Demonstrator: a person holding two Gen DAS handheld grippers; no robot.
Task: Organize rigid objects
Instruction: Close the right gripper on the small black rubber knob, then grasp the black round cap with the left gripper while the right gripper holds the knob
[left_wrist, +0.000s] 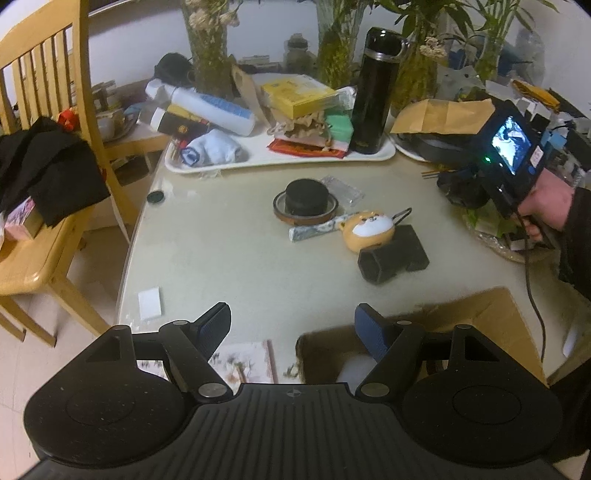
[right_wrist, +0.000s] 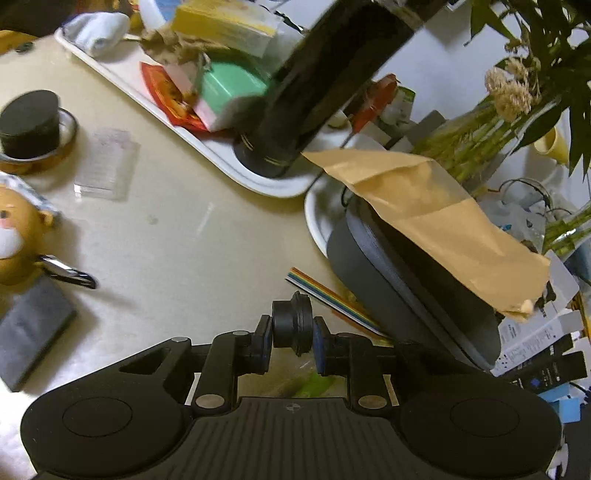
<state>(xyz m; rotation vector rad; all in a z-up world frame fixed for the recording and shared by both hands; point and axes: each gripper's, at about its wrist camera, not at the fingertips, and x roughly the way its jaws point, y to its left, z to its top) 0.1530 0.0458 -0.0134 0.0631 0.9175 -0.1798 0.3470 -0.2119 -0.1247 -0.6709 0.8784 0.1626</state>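
Observation:
My right gripper (right_wrist: 291, 341) is shut on a small black ring-shaped cap (right_wrist: 291, 326) and holds it above the table near a dark round case (right_wrist: 406, 295). In the left wrist view the right gripper unit (left_wrist: 476, 184) is at the right, its fingers hidden. My left gripper (left_wrist: 293, 332) is open and empty over the table's near edge, above a cardboard box (left_wrist: 480, 325). On the table lie a black puck on a tape roll (left_wrist: 306, 201), an orange dog toy (left_wrist: 369, 229), a black holder (left_wrist: 393, 258) and a rolled paper tube (left_wrist: 314, 230).
A white tray (left_wrist: 258, 157) at the back holds a tall black flask (left_wrist: 375, 92), boxes and cloth. Plant vases stand behind. A wooden chair (left_wrist: 44, 147) with dark clothes is at the left. A clear plastic case (right_wrist: 105, 162) and a ribbon cable (right_wrist: 325, 291) lie on the table.

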